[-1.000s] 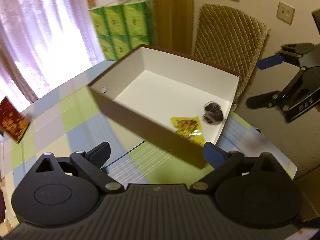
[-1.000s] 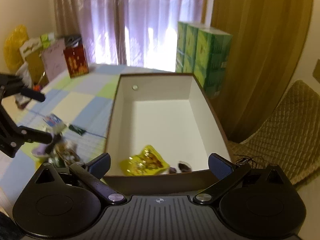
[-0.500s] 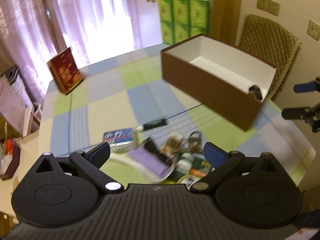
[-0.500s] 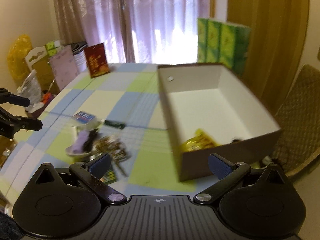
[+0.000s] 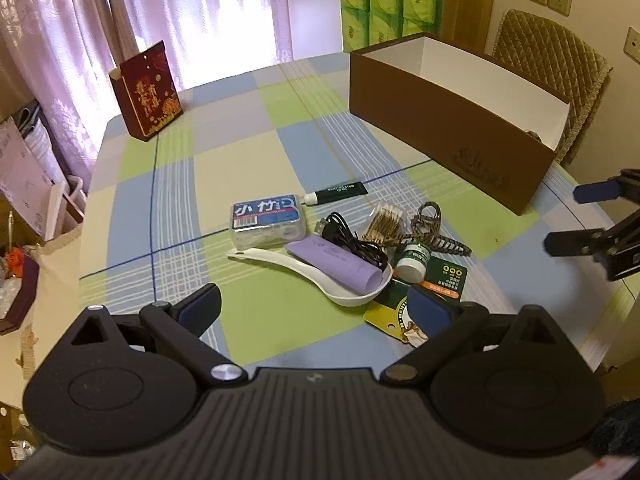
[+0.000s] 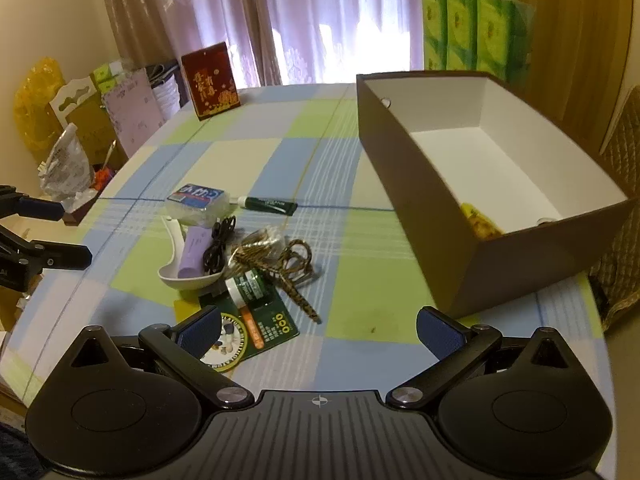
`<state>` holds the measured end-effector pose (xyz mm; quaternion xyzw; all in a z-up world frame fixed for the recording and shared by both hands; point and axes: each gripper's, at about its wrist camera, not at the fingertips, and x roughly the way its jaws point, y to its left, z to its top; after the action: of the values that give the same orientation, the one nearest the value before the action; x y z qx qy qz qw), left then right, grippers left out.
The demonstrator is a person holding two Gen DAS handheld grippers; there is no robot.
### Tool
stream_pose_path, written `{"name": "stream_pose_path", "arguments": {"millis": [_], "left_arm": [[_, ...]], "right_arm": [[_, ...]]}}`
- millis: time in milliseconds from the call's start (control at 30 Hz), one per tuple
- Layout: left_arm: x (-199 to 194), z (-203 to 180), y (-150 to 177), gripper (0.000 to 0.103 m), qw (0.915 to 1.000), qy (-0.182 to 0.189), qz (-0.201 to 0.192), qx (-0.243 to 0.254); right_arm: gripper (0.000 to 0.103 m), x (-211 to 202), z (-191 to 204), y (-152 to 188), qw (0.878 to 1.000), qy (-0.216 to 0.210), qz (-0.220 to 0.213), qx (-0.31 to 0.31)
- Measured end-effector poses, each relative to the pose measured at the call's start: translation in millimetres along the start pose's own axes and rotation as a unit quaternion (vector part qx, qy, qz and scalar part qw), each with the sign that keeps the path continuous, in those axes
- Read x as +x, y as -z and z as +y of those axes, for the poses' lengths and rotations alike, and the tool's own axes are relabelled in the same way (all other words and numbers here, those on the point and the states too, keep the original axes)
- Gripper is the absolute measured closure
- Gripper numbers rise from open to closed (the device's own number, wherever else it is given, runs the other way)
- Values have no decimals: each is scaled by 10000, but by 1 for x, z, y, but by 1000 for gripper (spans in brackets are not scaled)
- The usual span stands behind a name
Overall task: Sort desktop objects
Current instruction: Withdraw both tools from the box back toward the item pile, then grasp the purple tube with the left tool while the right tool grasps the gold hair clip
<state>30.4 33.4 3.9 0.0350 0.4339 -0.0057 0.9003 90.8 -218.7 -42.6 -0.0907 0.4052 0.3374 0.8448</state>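
Observation:
A pile of small objects lies on the checked tablecloth: a white spoon (image 5: 304, 268) holding a purple tube (image 5: 334, 260), a black cable (image 5: 352, 240), a blue-labelled clear box (image 5: 268, 218), a dark green tube (image 5: 340, 192), a small green-and-white bottle (image 5: 412, 258), leopard-print scissors (image 6: 294, 272) and a green card (image 6: 264, 330). The brown box (image 6: 448, 216) with a white inside holds a yellow packet (image 6: 478, 220). My left gripper (image 5: 316, 308) is open and empty, just short of the pile. My right gripper (image 6: 320, 330) is open and empty, between the pile and the box.
A red gift box (image 5: 146, 90) stands at the far left of the table. Green cartons (image 5: 390, 4) are stacked behind the brown box. A quilted chair (image 5: 556, 68) stands to the right of the table. Clutter lies off the left table edge (image 6: 72, 168).
Both grippers have pulled back from over the brown box and swung left toward the pile. Both stay open and empty.

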Motion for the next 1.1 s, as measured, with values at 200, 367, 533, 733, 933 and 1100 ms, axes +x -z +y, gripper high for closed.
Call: {"name": "stream_pose_path", "arguments": {"millis": [200, 367, 533, 733, 933, 1100], "left_arm": [[13, 7, 5, 8, 9999, 115, 102, -61], [23, 11, 4, 10, 9996, 130, 197, -167], [33, 11, -4, 15, 9989, 252, 250, -303], [48, 2, -16, 17, 9979, 414, 310, -384], [69, -8, -25, 30, 9967, 517, 472, -422], [84, -14, -30, 34, 9961, 510, 580, -427]], "right_arm": [[2, 18, 7, 2, 9997, 43, 82, -206], [7, 31, 9, 1, 9990, 45, 104, -429], [24, 42, 4, -3, 9982, -16, 195, -559], [37, 53, -5, -8, 9977, -147, 295, -599], [51, 70, -9, -11, 9964, -296, 424, -678], [57, 90, -3, -13, 9930, -426, 483, -993]]}}
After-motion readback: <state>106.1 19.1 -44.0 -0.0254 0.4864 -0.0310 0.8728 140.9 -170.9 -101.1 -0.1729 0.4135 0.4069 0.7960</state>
